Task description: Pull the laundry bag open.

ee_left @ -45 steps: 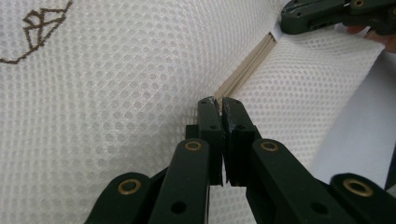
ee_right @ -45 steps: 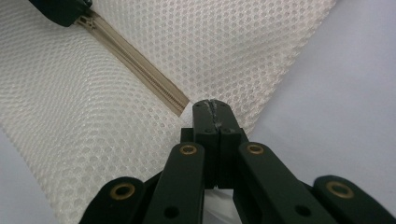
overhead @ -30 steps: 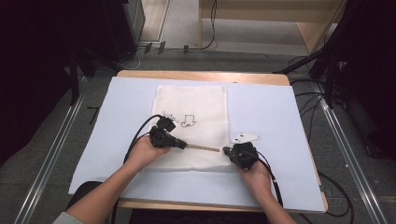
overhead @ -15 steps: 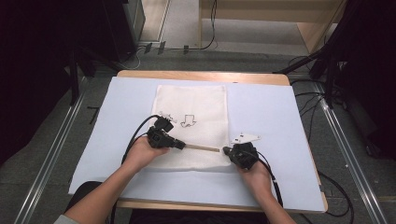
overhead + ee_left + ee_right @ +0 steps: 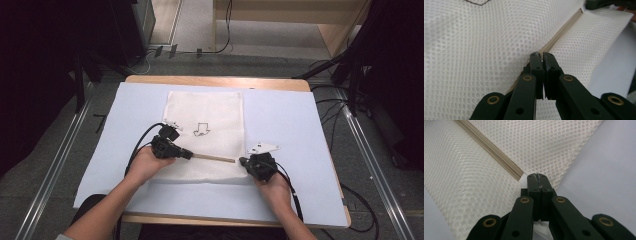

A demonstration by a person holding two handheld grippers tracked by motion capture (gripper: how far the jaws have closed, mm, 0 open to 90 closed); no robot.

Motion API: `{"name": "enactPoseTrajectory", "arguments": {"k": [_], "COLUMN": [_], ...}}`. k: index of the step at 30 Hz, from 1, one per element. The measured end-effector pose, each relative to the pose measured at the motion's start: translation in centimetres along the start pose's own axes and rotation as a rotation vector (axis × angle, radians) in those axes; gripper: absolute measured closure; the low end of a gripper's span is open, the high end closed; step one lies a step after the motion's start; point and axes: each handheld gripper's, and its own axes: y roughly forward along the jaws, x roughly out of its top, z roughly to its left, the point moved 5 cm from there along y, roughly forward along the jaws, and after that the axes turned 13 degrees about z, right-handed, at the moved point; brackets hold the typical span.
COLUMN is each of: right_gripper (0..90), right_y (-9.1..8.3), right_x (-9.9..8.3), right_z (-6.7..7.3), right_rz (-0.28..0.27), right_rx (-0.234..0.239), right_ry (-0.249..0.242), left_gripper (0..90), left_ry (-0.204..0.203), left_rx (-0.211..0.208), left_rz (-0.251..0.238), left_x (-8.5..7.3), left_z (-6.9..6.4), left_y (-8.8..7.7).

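A white mesh bag [image 5: 205,112] with a black arrow mark [image 5: 201,130] lies flat on the pale blue mat [image 5: 295,125]. A beige zip strip [image 5: 215,158] runs across its near end between the two grippers. My left gripper [image 5: 189,155] sits at the strip's left end, jaws shut and pinching mesh beside the strip [image 5: 564,30]; its tips [image 5: 539,53] meet on the fabric [image 5: 486,45]. My right gripper [image 5: 242,161] is at the strip's right end. Its jaws [image 5: 537,176] are shut on the bag's edge, just past the end of the strip [image 5: 491,151].
The mat covers a wooden table [image 5: 215,80] whose edge shows at the far side. Black cables [image 5: 142,142] trail from both grippers toward the person. Metal rails [image 5: 55,165] and dark equipment flank the table on the floor. The right gripper [image 5: 604,3] shows far off in the left gripper view.
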Motion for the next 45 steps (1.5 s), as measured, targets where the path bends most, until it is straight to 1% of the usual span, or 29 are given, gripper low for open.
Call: {"name": "enactPoseTrajectory", "arguments": {"k": [1, 2, 3, 4, 6, 7, 8, 13, 15, 17, 18, 19, 20, 21, 23, 26, 27, 30, 31, 33, 35, 37, 38, 39, 41, 42, 45], "right_gripper": [90.0, 90.0, 90.0, 90.0, 90.0, 90.0, 90.0, 90.0, 90.0, 90.0, 90.0, 90.0, 90.0, 90.0, 90.0, 90.0, 90.0, 90.0, 90.0, 90.0, 90.0, 90.0, 90.0, 90.0, 90.0, 90.0, 90.0], "right_y": [0.0, 0.0, 0.0, 0.0, 0.0, 0.0, 0.0, 0.0, 0.0, 0.0, -0.1, 0.0, 0.0, 0.0, 0.0, 0.0, -0.1, -0.1, -0.1, -0.1, -0.1, -0.1, -0.1, -0.1, 0.0, 0.0, 0.0], "right_x": [0.0, 0.0, 0.0, 0.0, 0.0, 0.0, 0.0, -0.1, -0.1, -0.2, -0.2, -0.2, -0.2, -0.2, -0.2, -0.2, -0.2, -0.2, -0.2, -0.2, -0.2, -0.2, -0.2, -0.2, -0.1, -0.1, -0.1], "right_z": [0.0, 0.0, 0.0, -0.1, -0.1, -0.1, -0.1, -0.1, -0.1, -0.1, -0.1, -0.1, -0.2, -0.1, -0.1, -0.1, -0.1, -0.2, -0.2, -0.2, -0.2, -0.2, -0.2, -0.2, -0.2, -0.2, -0.2], "right_rz": [0.001, 0.001, 0.001, 0.002, 0.003, 0.002, 0.001, -0.004, -0.005, -0.006, -0.003, -0.005, -0.005, -0.005, -0.005, -0.005, -0.004, -0.004, -0.003, -0.001, -0.002, -0.002, -0.001, -0.001, -0.001, -0.002, -0.001], "right_rx": [0.001, 0.002, 0.002, -0.001, -0.002, -0.002, -0.001, -0.002, -0.004, -0.009, -0.009, -0.005, -0.007, -0.007, -0.007, -0.01, -0.007, -0.003, -0.003, -0.003, -0.002, -0.001, -0.002, -0.001, -0.001, -0.001, 0.0], "right_ry": [-0.002, 0.001, -0.001, -0.002, 0.003, 0.0, 0.001, -0.007, -0.01, -0.014, -0.01, -0.011, -0.011, -0.011, -0.01, -0.011, -0.01, -0.01, -0.01, -0.009, -0.007, -0.008, -0.011, -0.012, -0.01, -0.012, -0.014], "left_gripper": [89.1, 89.1, 89.1, 89.1, 89.0, 89.1, 89.1, 89.1, 89.0, 89.1, 89.1, 89.1, 89.0, 89.0, 89.0, 89.0, 89.0, 89.0, 89.0, 89.0, 89.0, 89.0, 89.0, 89.0, 89.0, 89.0, 89.0], "left_ry": [0.001, -0.003, -0.007, -0.011, -0.015, -0.023, -0.031, -0.029, -0.027, -0.033, -0.037, -0.042, -0.043, -0.041, -0.042, -0.044, -0.048, -0.061, -0.062, -0.061, -0.061, -0.068, -0.069, -0.078, -0.078, -0.079, -0.077], "left_rx": [0.013, -0.012, 0.011, -0.01, 0.016, -0.015, -0.011, -0.016, -0.003, -0.001, -0.012, 0.0, -0.009, -0.003, -0.01, -0.006, -0.012, -0.009, -0.019, -0.012, -0.022, -0.001, -0.016, -0.005, -0.017, -0.008, -0.01], "left_rz": [0.0, -0.004, 0.0, -0.009, -0.005, -0.017, -0.024, -0.022, -0.022, -0.025, -0.027, -0.028, -0.028, -0.021, -0.025, -0.022, -0.029, -0.041, -0.043, -0.04, -0.045, -0.042, -0.041, -0.047, -0.054, -0.055, -0.057], "left_x": [-0.2, -0.3, -0.4, -0.6, -0.9, -1.0, -1.1, -1.3, -1.4, -1.5, -1.5, -1.6, -1.7, -1.7, -1.8, -1.8, -1.8, -2.0, -2.0, -2.1, -2.2, -2.3, -2.4, -2.5, -2.6, -2.6, -2.7], "left_z": [0.1, 0.2, 0.4, 0.5, 0.7, 0.8, 0.9, 0.9, 1.0, 1.2, 1.2, 1.3, 1.3, 1.4, 1.4, 1.5, 1.6, 1.9, 1.9, 1.8, 1.8, 1.9, 2.1, 2.2, 2.3, 2.3, 2.2], "left_y": [-0.1, -0.3, -0.3, -0.5, -0.7, -0.9, -1.1, -1.2, -1.2, -1.4, -1.4, -1.4, -1.5, -1.5, -1.5, -1.6, -1.6, -2.0, -2.0, -2.0, -2.1, -2.2, -2.3, -2.3, -2.5, -2.6, -2.7]}}
